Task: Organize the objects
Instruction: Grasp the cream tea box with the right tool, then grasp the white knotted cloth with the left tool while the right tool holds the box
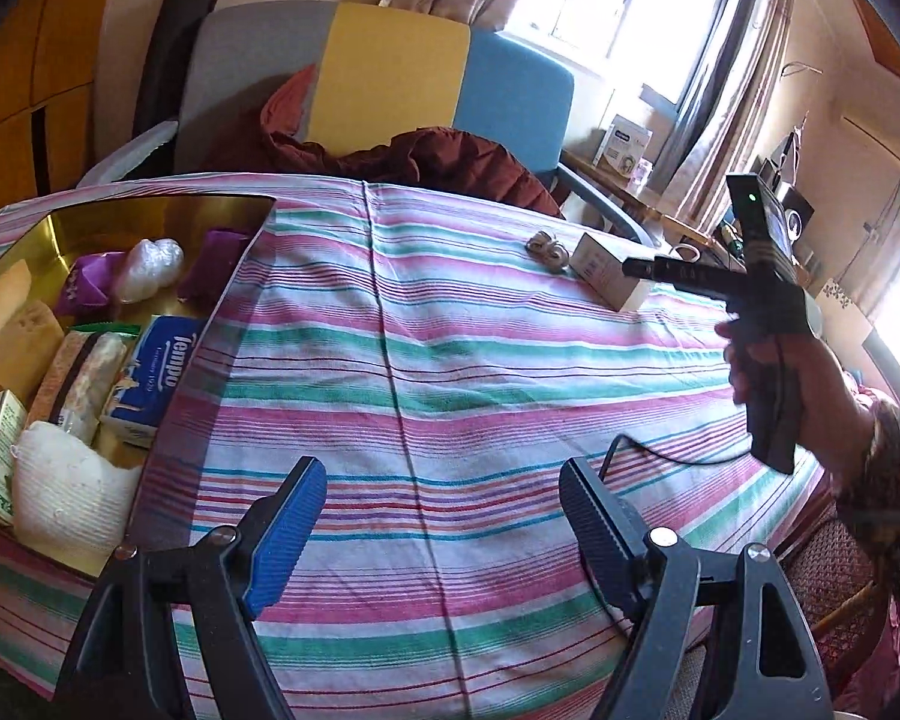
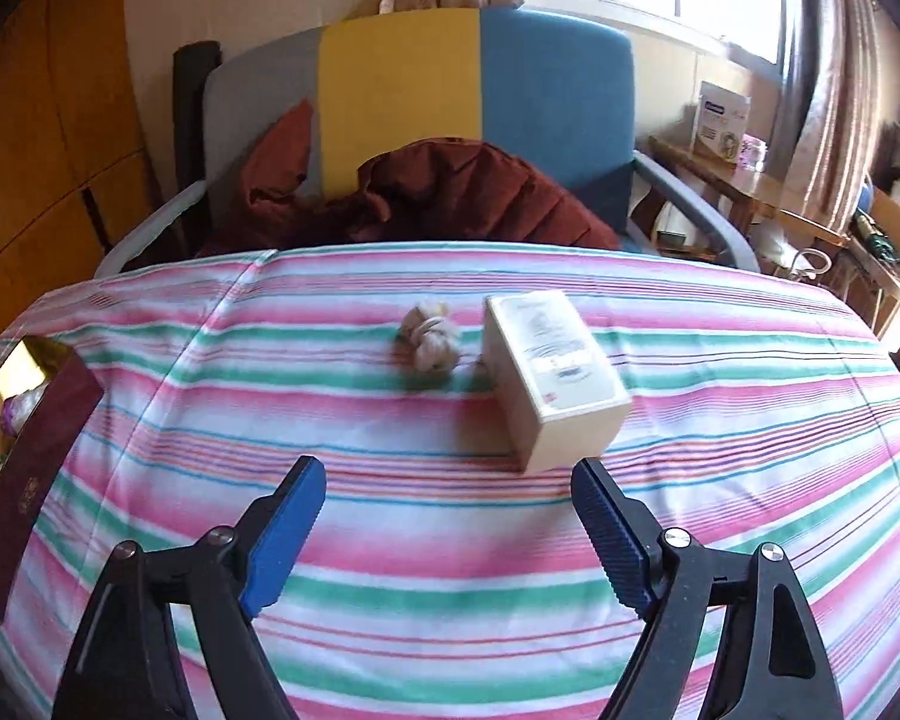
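Blue-padded right gripper (image 2: 447,531): jaws wide, nothing between them, aimed at the small cream box (image 2: 555,375) lying just ahead on the striped tablecloth (image 2: 750,420). Beside the box: a knotted cord bundle (image 2: 427,336). Left gripper (image 1: 441,522): also wide and empty. Gold-lined tray (image 1: 168,213), far left, already holds sorted goods. Step judged: reaching for the box. Next: straddle it, close, carry it to the tray.

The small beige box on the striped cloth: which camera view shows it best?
The right wrist view shows the small beige box best: near, whole, just ahead of the open right gripper. In the left wrist view the box is farther off, smaller, and partly covered by the right gripper's fingers.
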Demonstrator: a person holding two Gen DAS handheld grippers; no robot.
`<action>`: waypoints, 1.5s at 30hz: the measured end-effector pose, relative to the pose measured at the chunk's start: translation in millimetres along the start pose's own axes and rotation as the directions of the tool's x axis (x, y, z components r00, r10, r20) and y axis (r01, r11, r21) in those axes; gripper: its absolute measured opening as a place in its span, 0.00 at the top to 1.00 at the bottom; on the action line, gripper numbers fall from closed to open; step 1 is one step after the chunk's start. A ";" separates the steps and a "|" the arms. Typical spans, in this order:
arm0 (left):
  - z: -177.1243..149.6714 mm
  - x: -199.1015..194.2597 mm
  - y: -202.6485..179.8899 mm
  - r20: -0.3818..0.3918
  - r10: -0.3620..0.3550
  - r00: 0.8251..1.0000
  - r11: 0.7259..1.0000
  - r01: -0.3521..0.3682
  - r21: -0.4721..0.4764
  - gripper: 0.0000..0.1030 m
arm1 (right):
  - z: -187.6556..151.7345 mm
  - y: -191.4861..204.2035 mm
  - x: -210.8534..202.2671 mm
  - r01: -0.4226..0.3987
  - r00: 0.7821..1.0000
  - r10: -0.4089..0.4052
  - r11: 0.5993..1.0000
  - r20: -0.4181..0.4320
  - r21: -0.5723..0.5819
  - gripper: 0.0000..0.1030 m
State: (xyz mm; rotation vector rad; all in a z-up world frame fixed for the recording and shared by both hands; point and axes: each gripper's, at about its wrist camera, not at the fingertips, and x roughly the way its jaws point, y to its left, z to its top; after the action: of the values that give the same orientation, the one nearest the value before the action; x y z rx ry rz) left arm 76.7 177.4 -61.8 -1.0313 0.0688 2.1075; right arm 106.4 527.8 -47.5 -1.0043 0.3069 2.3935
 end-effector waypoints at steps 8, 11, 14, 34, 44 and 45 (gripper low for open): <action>0.5 10.2 -9.9 -0.038 0.008 0.999 0.999 -0.007 0.034 0.21 | 34.9 -37.3 53.5 0.067 0.996 -0.065 0.997 -0.053 0.030 0.17; 1.5 12.7 -10.1 -0.048 0.018 0.999 0.999 -0.016 0.040 0.21 | 38.1 -42.9 71.5 0.042 0.996 -0.036 0.997 -0.084 0.064 0.18; 2.9 16.5 -9.0 -0.060 0.024 0.998 0.999 -0.022 0.035 0.21 | 40.1 -41.2 85.3 0.027 0.994 -0.021 0.998 -0.107 0.061 0.28; 25.5 33.1 -10.3 -0.075 0.021 0.997 0.999 -0.019 0.030 0.21 | 26.0 13.2 70.1 -0.232 0.958 0.203 0.964 -0.205 -0.130 0.50; 80.1 107.2 -42.6 -0.128 -0.031 0.991 0.999 0.035 0.031 0.21 | -21.7 -40.3 41.0 -0.091 0.969 0.103 0.994 -0.223 0.066 0.49; 86.7 117.7 -46.9 -0.136 -0.024 0.990 0.999 0.030 0.037 0.21 | -20.1 -40.2 42.4 -0.088 0.969 0.099 0.994 -0.227 0.061 0.49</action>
State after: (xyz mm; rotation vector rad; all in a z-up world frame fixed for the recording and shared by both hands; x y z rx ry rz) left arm 7.6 314.1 -72.4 -1.1450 0.1614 2.0021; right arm 115.4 569.5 -92.1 -1.2718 0.5068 2.3406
